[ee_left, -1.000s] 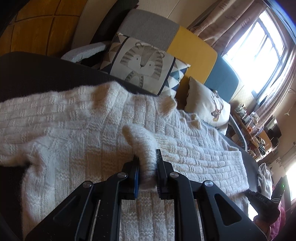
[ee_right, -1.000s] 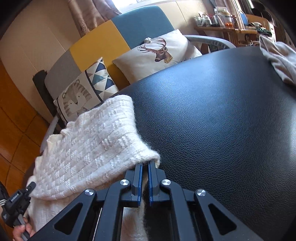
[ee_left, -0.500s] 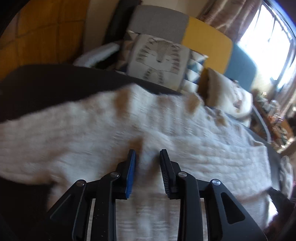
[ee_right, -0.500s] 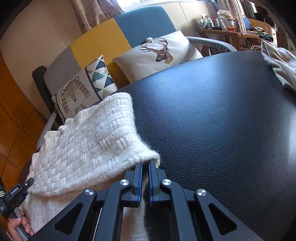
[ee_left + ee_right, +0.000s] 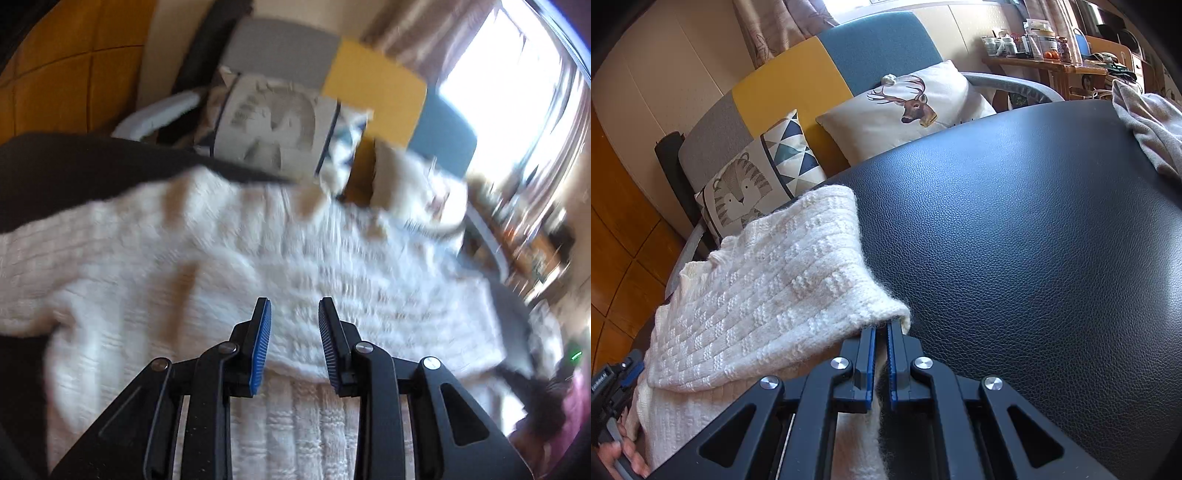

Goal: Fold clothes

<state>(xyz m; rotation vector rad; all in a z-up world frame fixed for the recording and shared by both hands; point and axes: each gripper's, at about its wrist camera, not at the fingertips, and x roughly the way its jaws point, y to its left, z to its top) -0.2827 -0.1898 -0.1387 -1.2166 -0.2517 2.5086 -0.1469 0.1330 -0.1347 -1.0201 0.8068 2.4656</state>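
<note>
The left gripper [image 5: 294, 325] has its fingers apart over the white sweater [image 5: 229, 266], holding nothing. Only the right view shows the right gripper [image 5: 880, 332] clamped on the sweater's corner, on the black table [image 5: 1015, 240].

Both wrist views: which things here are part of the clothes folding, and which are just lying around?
Part of the job:
white knit sweater
left gripper, open above the sweater
right gripper, shut on the sweater's edge
black table, the folding surface

Just lying about:
tiger cushion
deer cushion
grey cloth at the table's far corner
cluttered side table
</note>
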